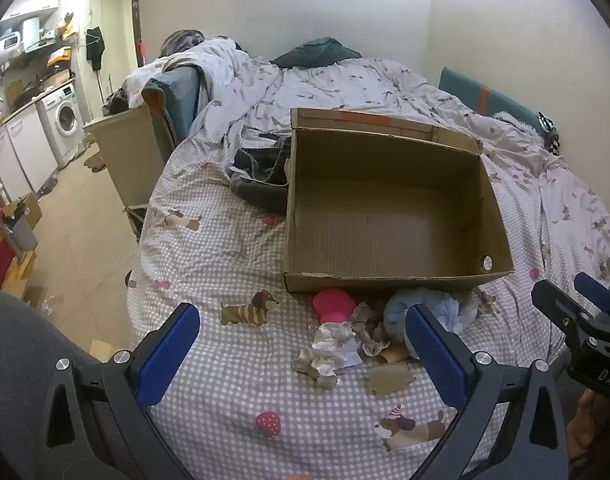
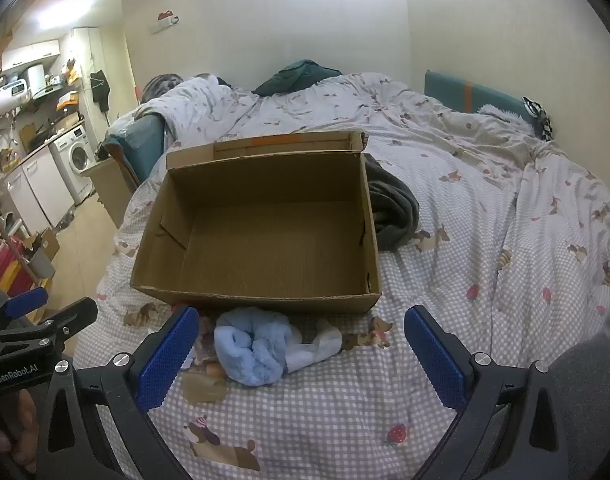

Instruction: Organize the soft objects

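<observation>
Cardboard box sits open and empty on the bed, and all the soft stuff is piled on the checked sheet right against its near wall. My right gripper has its blue pads spread wide with nothing between them, and the fluffy blue plush lies just ahead, a bit left of centre, its lumpy length running left to right. My left gripper is just as wide open and empty, lined up on the pink soft toy and the crumpled cream cloth. I reckon the right one's nearer the plush, so that goes first.
</observation>
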### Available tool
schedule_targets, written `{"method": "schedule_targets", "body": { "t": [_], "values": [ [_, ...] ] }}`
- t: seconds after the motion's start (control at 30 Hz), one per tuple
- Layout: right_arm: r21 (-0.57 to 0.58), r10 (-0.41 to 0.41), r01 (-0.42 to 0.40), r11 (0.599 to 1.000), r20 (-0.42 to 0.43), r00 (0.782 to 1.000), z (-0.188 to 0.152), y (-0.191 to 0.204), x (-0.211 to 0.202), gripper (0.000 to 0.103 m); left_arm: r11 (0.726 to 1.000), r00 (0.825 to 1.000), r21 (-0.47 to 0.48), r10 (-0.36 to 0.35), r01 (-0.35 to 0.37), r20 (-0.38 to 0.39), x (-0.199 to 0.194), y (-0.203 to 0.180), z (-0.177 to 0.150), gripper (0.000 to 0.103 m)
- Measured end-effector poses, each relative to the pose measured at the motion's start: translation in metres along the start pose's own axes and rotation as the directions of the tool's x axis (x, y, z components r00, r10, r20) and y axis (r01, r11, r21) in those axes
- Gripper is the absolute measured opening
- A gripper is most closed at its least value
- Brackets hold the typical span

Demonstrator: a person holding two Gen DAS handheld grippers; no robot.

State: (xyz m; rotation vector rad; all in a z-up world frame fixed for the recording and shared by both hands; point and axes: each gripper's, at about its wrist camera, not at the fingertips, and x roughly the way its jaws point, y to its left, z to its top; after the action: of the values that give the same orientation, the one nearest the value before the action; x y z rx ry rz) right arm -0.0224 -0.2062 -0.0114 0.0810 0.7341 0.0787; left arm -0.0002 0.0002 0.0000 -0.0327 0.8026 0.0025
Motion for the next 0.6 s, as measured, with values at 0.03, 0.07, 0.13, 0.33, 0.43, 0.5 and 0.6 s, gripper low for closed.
{"method": "schedule_targets", "body": {
  "t": [0.03,0.07,0.13,0.33,0.43,0.5,0.6],
  "values": [
    [0.0,0.001,-0.001,1.0,0.002,1.0,0.0,0.0,0.0001,0.103,1.0,1.0,0.001,0.0,0.0,0.0,-0.0003,0.0,0.0,0.103],
    [0.0,0.001,-0.001,1.0,0.001,1.0,0.0001,0.0,0.0004,0.103,1.0,1.0,0.001,0.0,0.0,-0.004,0.0001,-0.0002,0.0001,0.103],
    [0.001,0.002,-0.002,1.0,0.002,1.0,0.0002,-0.0001,0.0005,0.103,1.0,1.0,0.002,-0.001,0.001,-0.001,-0.0003,-0.0007,-0.0001,0.103],
    [0.002,0.0,0.0,1.0,0.004,1.0,-0.0004,-0.0003,-0.0016,0.103,1.0,1.0,-0.002,-0.004,0.004,-0.005,-0.0003,-0.0004,0.0002,0.103],
    [0.0,0.001,-0.001,1.0,0.0,1.0,0.0,0.0001,0.0009,0.103,1.0,1.0,-0.003,-0.002,0.002,-0.002,-0.0005,0.0002,-0.0006,0.103],
    [0.002,0.002,-0.002,1.0,-0.001,1.0,0.0,-0.0005,0.0007,0.103,1.0,1.0,-0.003,-0.003,0.003,-0.002,0.001,0.0011,-0.0025,0.103],
    [0.002,0.0,0.0,1.0,-0.001,1.0,-0.0002,-0.0004,0.0005,0.103,1.0,1.0,-0.005,-0.004,0.004,-0.002,0.0007,0.0015,-0.0023,0.103]
  ]
}}
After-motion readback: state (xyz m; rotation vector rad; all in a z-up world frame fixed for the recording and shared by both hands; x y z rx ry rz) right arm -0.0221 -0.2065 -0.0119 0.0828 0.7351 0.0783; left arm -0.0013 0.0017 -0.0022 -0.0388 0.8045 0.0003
